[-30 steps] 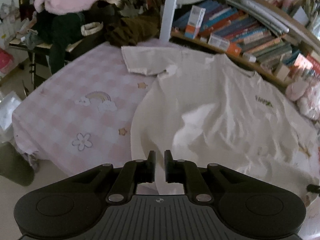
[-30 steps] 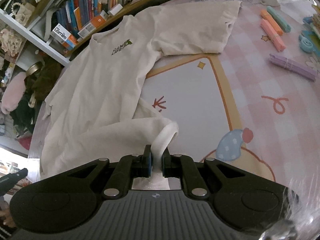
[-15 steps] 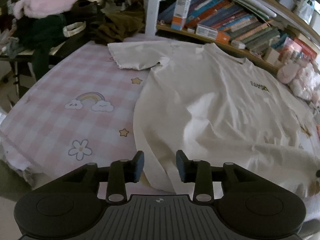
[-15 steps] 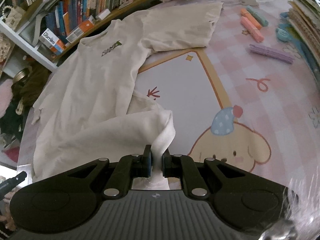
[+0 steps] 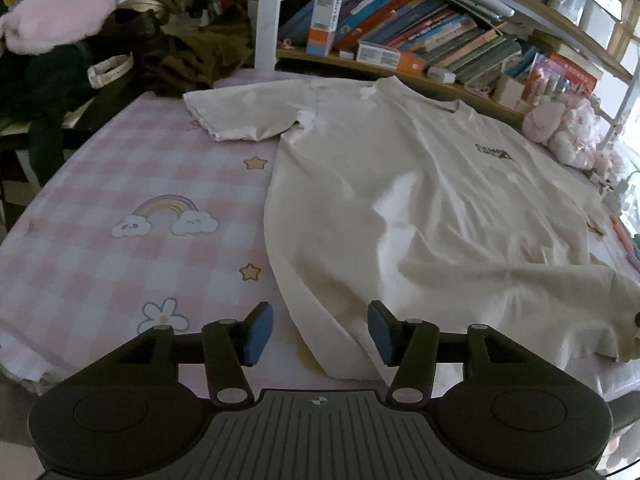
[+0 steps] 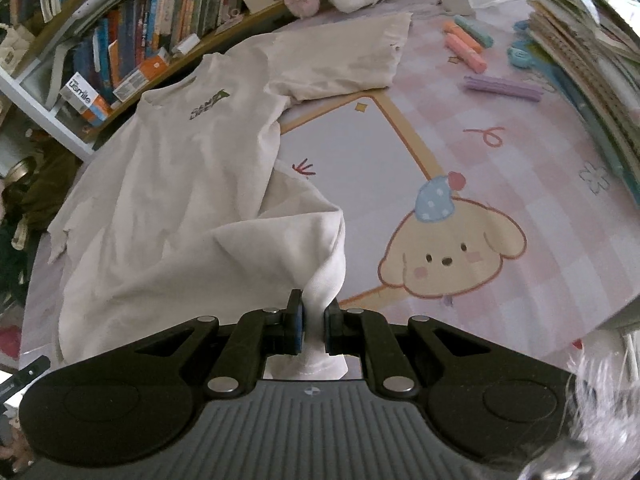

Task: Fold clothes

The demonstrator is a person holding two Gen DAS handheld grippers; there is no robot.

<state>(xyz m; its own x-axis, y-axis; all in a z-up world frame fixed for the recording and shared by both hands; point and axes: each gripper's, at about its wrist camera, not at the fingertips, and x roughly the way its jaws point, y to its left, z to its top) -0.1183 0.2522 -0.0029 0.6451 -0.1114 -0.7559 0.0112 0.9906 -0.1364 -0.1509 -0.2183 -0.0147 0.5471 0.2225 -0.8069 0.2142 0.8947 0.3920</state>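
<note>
T-shirt (image 5: 400,208): near hem corner lies between my left hand-held gripper (image 5: 320,334)'s opening jaws, ungripped; my right hand-held gripper (image 6: 315,320) pinches the opposite hem corner.

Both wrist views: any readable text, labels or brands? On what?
"usmile": white box at the shelf's end, right wrist view.
Dark chest print on the T-shirt: two lines, blurred, unreadable.
Book spines and small boxes on the shelf: too small to read.
Nothing else legible.
</note>
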